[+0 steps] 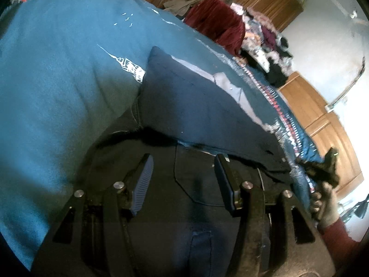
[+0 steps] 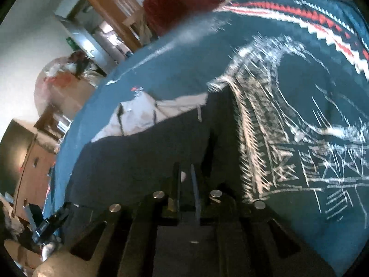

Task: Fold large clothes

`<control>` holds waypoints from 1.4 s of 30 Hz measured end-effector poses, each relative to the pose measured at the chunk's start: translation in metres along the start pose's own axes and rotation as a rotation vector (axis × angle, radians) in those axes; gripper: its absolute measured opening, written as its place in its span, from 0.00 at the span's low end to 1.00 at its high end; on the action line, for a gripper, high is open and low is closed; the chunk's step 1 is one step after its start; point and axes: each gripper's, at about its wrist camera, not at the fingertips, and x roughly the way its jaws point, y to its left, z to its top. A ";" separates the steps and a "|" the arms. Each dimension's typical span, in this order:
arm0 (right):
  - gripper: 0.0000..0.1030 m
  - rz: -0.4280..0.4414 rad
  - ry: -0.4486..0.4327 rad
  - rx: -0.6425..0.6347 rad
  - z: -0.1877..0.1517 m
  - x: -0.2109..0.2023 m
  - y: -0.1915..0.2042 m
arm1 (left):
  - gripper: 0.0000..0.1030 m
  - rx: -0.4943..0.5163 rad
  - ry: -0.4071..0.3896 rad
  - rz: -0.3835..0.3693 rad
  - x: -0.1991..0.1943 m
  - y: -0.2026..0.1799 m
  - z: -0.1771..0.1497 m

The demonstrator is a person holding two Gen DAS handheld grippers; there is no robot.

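Your left hand-held gripper (image 1: 183,180) has its two fingers wide apart, and nothing sits between them. It hangs over the dark pants (image 1: 196,184), right above a back pocket. The pants lie on a big blue cloth (image 1: 57,80) with white drawings and a red and white zigzag edge. You cannot tell from here if a bed or a desk is under the cloth. One part of the pants is folded up, and a pale lining (image 1: 230,87) shows along its edge.

Your right hand-held gripper (image 2: 185,184) has its fingers close together, with only a thin gap left. You cannot tell if any cloth is caught between them. It is low over the dark pants (image 2: 138,157) too, next to the white drawing on the blue cloth (image 2: 299,138).

A gloved hand (image 1: 325,205) shows at the right edge of the left view. A red cloth heap (image 1: 216,23) and other clothes lie far behind the pants.
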 end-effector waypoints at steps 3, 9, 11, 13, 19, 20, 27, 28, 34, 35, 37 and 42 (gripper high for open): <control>0.21 0.018 0.041 -0.052 0.000 0.018 0.015 | 0.62 0.028 -0.017 -0.011 0.000 -0.012 0.012; 0.21 0.052 0.097 -0.084 -0.008 0.035 0.034 | 0.30 -0.116 0.033 0.178 0.021 0.060 0.040; 0.21 0.055 0.112 -0.099 -0.013 0.038 0.038 | 0.19 -0.208 0.006 0.136 0.006 0.084 0.046; 0.21 0.060 0.119 -0.113 -0.018 0.036 0.039 | 0.25 -0.182 -0.017 0.174 -0.009 0.083 0.049; 0.25 0.063 0.103 -0.064 -0.024 0.021 0.023 | 0.55 0.191 0.140 0.175 -0.003 0.008 0.044; 0.25 0.063 0.098 -0.056 -0.026 0.017 0.021 | 0.55 0.244 0.182 0.216 0.007 0.000 0.041; 0.25 0.069 0.112 -0.047 -0.037 0.014 0.021 | 0.43 0.225 0.161 0.459 0.035 0.031 0.056; 0.25 0.072 0.113 -0.046 -0.037 0.014 0.021 | 0.44 0.154 0.125 0.424 0.026 0.047 0.061; 0.34 0.068 0.109 -0.110 -0.036 0.010 0.029 | 0.40 0.142 0.146 0.344 0.001 0.054 0.054; 0.34 0.064 0.102 -0.115 -0.035 0.008 0.030 | 0.44 0.146 0.141 0.329 -0.006 0.049 0.054; 0.34 0.079 0.087 -0.115 -0.030 0.006 0.033 | 0.51 0.140 0.082 0.294 -0.024 0.033 0.056; 0.40 0.067 0.098 -0.083 -0.012 0.020 0.033 | 0.61 0.156 -0.042 0.163 -0.024 -0.005 0.084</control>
